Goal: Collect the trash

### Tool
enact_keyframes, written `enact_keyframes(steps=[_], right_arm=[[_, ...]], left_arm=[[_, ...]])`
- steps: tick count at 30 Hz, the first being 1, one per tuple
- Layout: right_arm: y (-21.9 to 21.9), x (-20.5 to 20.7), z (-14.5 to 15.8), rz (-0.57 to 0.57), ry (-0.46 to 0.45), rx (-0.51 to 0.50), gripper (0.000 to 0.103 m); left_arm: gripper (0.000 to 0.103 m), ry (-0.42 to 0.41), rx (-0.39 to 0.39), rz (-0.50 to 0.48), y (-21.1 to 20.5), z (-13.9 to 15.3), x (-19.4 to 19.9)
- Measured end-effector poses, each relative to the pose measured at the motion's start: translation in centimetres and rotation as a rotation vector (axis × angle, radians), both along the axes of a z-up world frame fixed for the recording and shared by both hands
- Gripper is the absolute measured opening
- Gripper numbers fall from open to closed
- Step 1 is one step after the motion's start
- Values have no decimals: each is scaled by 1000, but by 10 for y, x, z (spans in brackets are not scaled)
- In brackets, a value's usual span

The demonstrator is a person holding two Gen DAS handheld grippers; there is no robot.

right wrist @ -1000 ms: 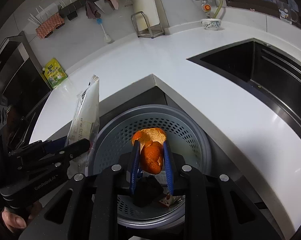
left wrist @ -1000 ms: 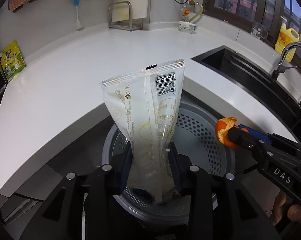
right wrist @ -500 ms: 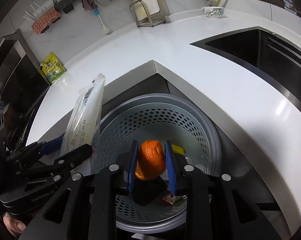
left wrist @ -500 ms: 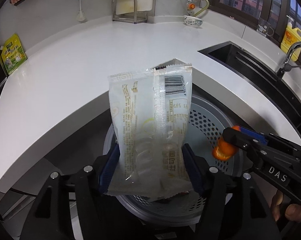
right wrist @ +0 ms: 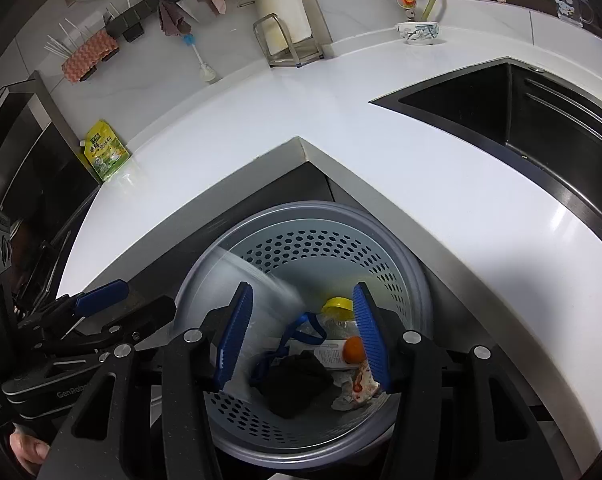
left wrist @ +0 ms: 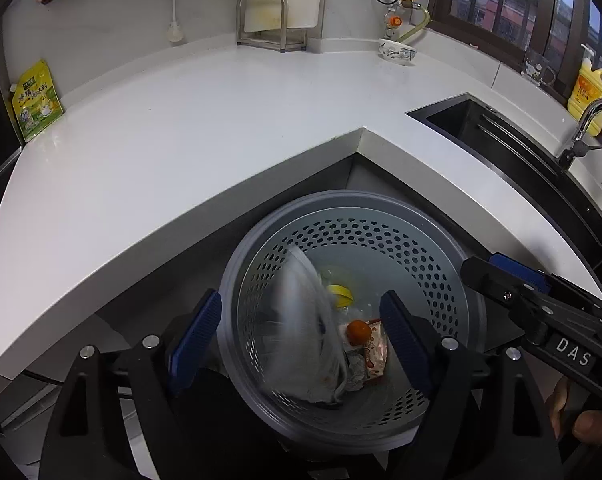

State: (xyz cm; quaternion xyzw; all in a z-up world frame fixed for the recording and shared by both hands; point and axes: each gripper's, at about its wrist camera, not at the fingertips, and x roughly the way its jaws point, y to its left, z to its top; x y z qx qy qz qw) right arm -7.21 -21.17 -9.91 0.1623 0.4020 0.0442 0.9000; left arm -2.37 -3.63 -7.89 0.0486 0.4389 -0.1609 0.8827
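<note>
Both grippers now spread — wrapper (left wrist: 309, 332), peel (left wrist: 358, 331) dropped into bin (left wrist: 453, 280).

I see the bin (left wrist: 353, 216) tucked below the desk (left wrist: 205, 128) corner, my two tools over it. Inside lie the wrapper (left wrist: 309, 336), orange peel (left wrist: 358, 331) and a cap (left wrist: 339, 295). The sink (left wrist: 501, 140) sits right.

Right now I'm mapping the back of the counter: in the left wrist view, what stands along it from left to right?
Green-yellow pouch → metal rack with white board → patterned white bowl → clear glass mug → yellow detergent bottle.
</note>
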Motion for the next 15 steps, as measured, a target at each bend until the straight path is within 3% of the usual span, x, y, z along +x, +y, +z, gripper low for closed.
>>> enact_keyframes(steps=[15], right_arm=[[0, -4, 5, -3, -12, 2, 50]], left_arm=[[80, -6, 5, 18, 2, 2, -1]])
